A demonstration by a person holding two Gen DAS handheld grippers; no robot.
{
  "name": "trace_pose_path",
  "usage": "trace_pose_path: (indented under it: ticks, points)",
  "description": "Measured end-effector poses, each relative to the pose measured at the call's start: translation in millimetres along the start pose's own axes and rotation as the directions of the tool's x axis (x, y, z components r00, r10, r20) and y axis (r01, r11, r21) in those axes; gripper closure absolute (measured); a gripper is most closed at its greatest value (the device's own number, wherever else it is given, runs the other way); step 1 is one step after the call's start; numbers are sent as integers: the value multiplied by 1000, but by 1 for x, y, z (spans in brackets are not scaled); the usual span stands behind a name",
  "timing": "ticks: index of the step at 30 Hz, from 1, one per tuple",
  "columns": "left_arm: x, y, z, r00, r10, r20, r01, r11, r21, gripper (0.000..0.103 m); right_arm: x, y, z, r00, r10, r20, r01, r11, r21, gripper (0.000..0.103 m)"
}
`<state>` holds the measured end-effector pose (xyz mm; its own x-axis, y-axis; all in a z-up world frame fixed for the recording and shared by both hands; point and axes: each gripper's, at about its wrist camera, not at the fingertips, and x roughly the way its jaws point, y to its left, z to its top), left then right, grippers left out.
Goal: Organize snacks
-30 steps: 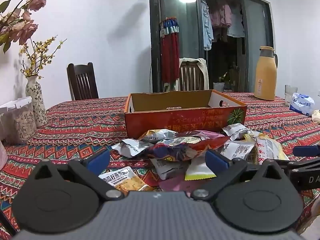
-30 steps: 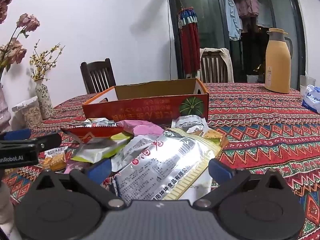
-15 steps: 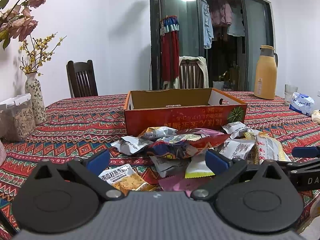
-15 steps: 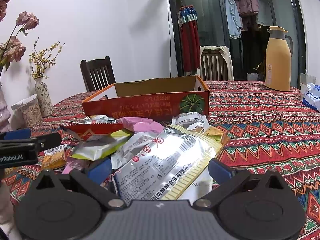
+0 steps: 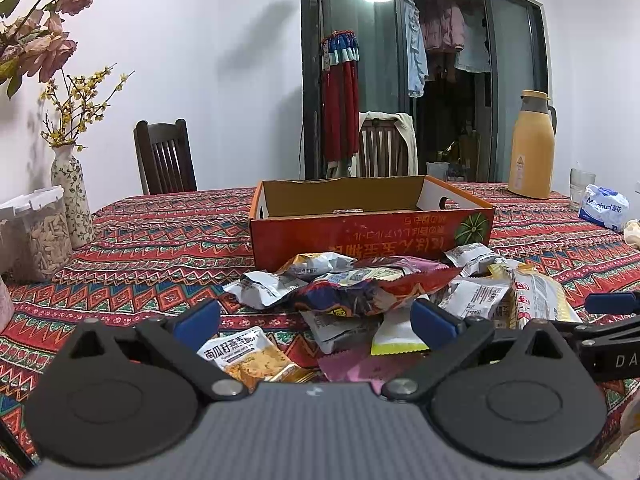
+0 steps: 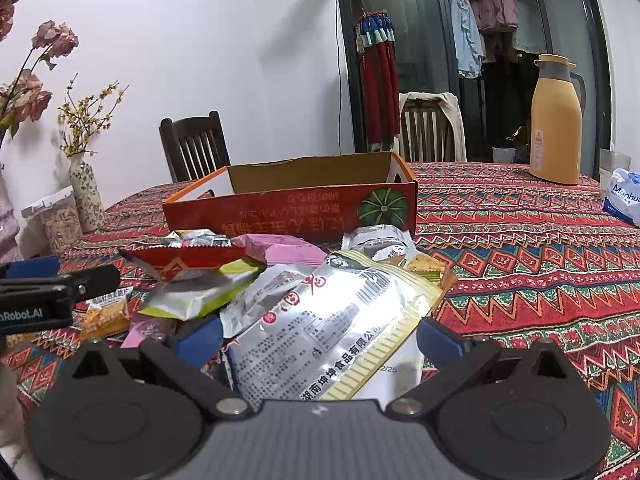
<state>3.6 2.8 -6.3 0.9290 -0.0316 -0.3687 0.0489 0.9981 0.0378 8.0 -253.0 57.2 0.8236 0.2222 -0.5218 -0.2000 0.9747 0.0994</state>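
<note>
Blue-padded grippers gape over the snack pile.
Left gripper (image 5: pixel 316 326) and right gripper (image 6: pixel 318 338) hold nothing; silver packet (image 6: pixel 320 320) lies between the right's fingers, before the orange box (image 6: pixel 292 210).

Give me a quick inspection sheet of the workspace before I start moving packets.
Surface: table under a red patterned tablecloth.
Job's things: orange cardboard box, open-topped, no packets visible inside; snack packets heaped in front of it, a large silver packet nearest the right gripper.
Clutter: yellow thermos, tissue pack, floral vase, clear lidded container.
Grippers: left gripper open, holding nothing; right gripper open, astride the silver packet.
Cables: nothing seen.
Surroundings: dark wooden chair, glass door with hanging clothes behind.
</note>
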Motion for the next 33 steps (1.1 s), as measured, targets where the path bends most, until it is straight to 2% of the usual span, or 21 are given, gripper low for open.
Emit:
trace_pose_path:
  ticks: [33]
  points:
    - [-1, 2, -3, 1000, 5, -8, -5, 1000, -16, 0, 0, 1, 0, 1000, -6, -7, 5, 1000, -14, 0]
